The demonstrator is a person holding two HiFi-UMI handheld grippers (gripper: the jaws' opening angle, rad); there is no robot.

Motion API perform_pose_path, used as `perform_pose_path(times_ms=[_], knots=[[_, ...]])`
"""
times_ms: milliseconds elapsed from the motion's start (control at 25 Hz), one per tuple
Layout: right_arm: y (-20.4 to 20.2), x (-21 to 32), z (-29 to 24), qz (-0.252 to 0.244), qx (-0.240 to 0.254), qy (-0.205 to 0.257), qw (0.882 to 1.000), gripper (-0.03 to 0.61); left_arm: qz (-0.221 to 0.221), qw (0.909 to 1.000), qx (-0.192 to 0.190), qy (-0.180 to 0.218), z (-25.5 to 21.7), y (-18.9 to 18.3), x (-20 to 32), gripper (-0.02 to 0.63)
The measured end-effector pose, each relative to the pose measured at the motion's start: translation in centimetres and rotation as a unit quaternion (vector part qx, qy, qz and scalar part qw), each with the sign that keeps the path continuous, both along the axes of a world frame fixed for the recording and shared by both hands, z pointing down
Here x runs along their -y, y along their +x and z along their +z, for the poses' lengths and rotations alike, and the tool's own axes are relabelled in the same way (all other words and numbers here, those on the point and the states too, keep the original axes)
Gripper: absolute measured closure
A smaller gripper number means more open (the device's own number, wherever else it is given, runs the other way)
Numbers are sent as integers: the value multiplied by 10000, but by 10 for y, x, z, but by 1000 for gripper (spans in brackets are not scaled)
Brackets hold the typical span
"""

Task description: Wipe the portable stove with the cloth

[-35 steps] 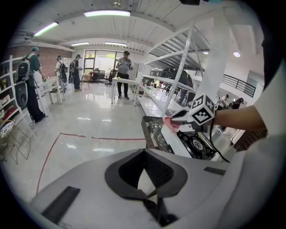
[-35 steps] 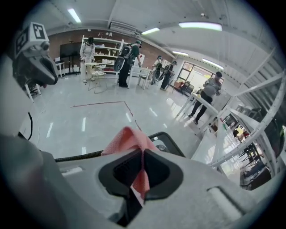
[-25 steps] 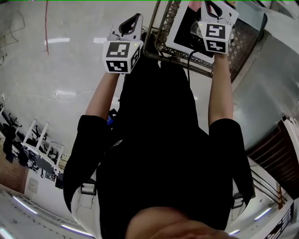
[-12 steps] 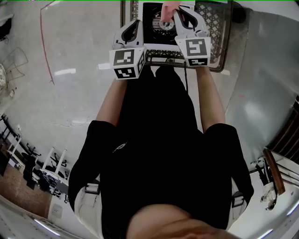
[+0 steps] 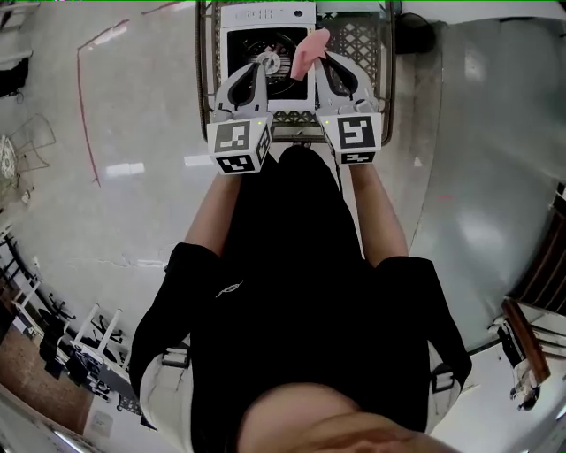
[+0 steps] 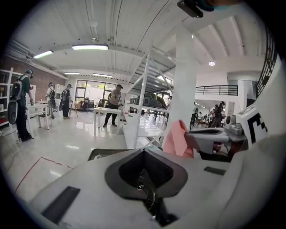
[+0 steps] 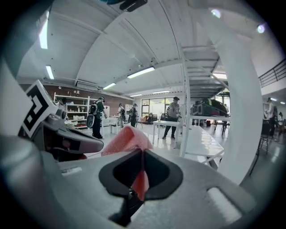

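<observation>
Cloth (image 5: 310, 50) hangs clamped in our right gripper (image 5: 325, 64), left gripper (image 5: 256, 69) closed on nothing; next we lower it onto the stove (image 5: 258, 18).

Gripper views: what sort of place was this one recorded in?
Probably a large open lab or workshop hall, not a home. White tables stand on a glossy floor, several people stand about, and a gallery with a railing runs along the upper level.
</observation>
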State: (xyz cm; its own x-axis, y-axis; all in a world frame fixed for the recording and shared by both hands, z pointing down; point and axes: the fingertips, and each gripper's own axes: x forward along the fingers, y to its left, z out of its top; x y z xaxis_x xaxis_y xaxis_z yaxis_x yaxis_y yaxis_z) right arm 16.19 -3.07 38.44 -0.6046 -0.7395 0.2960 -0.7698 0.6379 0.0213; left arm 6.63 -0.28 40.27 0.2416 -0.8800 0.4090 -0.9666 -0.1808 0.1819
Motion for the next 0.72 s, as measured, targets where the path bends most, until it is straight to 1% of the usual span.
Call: perform_pose_path(times_ms=[120, 240, 440, 720], knots=[[10, -8, 0, -62, 139, 2, 9999, 561, -47, 9998, 186, -10, -2, 12, -12, 615], [1, -17, -3, -89, 294, -55, 9995, 563, -22, 9993, 360, -55, -10, 7, -25, 615], [-19, -31, -8, -231, 444, -142, 9986, 563, -124, 9992, 364, 54, -27, -8, -33, 615], [-18, -58, 11, -230, 395, -307, 9985, 563, -158, 9992, 340, -114, -6, -9, -64, 615]])
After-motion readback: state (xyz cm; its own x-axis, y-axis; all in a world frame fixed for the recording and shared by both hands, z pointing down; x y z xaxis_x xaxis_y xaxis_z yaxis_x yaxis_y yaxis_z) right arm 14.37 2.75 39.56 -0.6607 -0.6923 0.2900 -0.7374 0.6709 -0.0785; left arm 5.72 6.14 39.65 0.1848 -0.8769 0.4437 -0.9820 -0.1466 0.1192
